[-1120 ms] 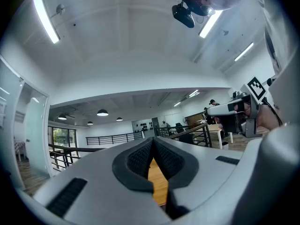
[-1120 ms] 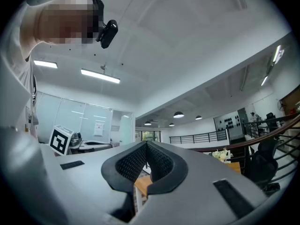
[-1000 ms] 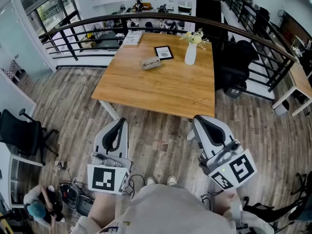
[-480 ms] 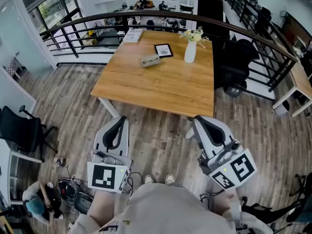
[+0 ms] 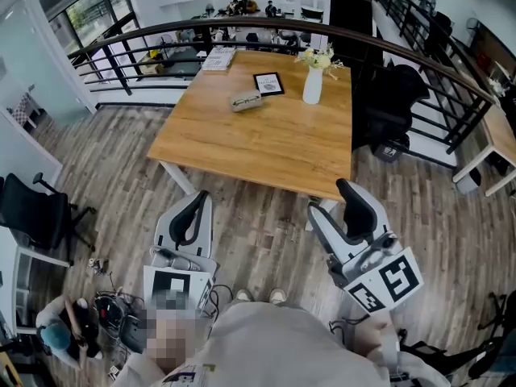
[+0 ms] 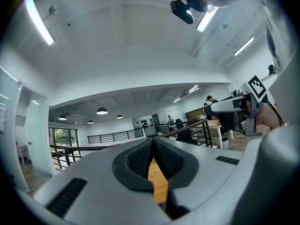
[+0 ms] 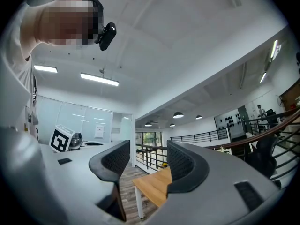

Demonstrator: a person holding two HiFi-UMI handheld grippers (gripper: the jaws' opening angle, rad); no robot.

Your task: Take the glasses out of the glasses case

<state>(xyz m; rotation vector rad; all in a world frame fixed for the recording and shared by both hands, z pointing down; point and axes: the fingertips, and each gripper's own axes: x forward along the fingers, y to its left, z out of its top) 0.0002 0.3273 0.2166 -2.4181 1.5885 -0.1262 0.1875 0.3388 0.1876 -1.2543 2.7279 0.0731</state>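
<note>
Wooden table (image 5: 266, 147) with one glasses case (image 5: 247, 100), one vase (image 5: 312, 89); left gripper (image 5: 196, 201) closed empty, right gripper (image 5: 333, 203) opening, empty.

right gripper (image 5: 330, 204) jaws opening, shut a second ago, nothing between them

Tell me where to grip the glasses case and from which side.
Probably best to grip the glasses case across its narrow width near its left end, coming from the near edge of the table. It lies flat, long axis roughly across the view, with the picture frame and vase crowding its far right side.
</note>
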